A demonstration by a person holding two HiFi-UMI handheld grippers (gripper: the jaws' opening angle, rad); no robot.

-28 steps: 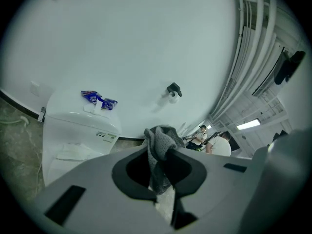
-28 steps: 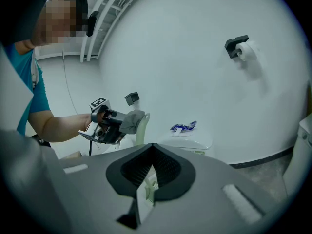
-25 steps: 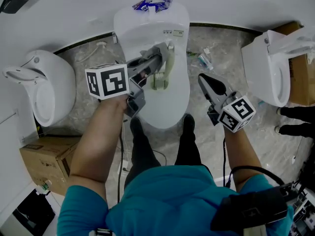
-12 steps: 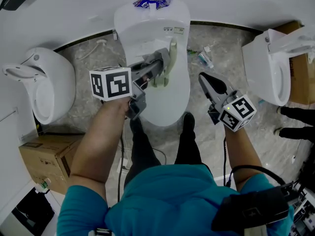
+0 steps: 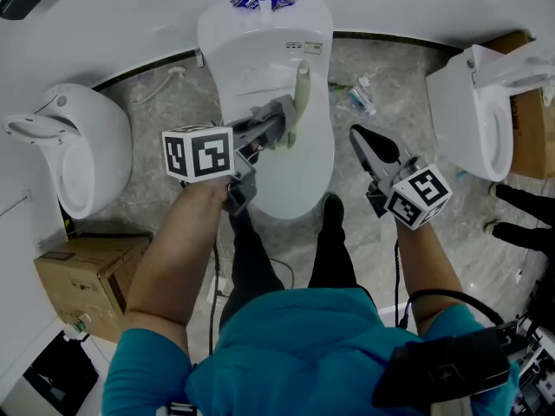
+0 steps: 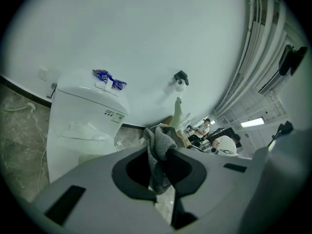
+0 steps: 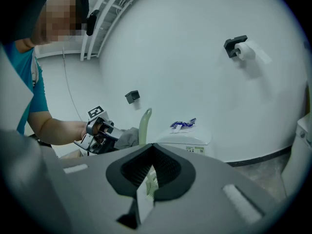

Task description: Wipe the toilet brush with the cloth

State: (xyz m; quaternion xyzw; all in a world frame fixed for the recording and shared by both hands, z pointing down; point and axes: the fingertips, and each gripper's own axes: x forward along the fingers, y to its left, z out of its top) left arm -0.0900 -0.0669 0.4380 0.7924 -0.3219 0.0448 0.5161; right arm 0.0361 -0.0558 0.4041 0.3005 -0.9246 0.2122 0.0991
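Toilet brush (image 5: 301, 89) stands on the toilet lid (image 5: 295, 180); the left gripper (image 5: 282, 111) squeezes the cloth (image 6: 158, 145) beside it; the right gripper (image 5: 355, 135) is closed on nothing. A hard push could tip the loose brush.

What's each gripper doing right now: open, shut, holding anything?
Left gripper: closed on the grey knitted cloth, beside the pale green plastic toilet brush.
Right gripper: closed, holding nothing, apart from the brush.

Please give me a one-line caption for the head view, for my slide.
Left gripper holds a grey cloth against the toilet brush on the closed toilet lid.
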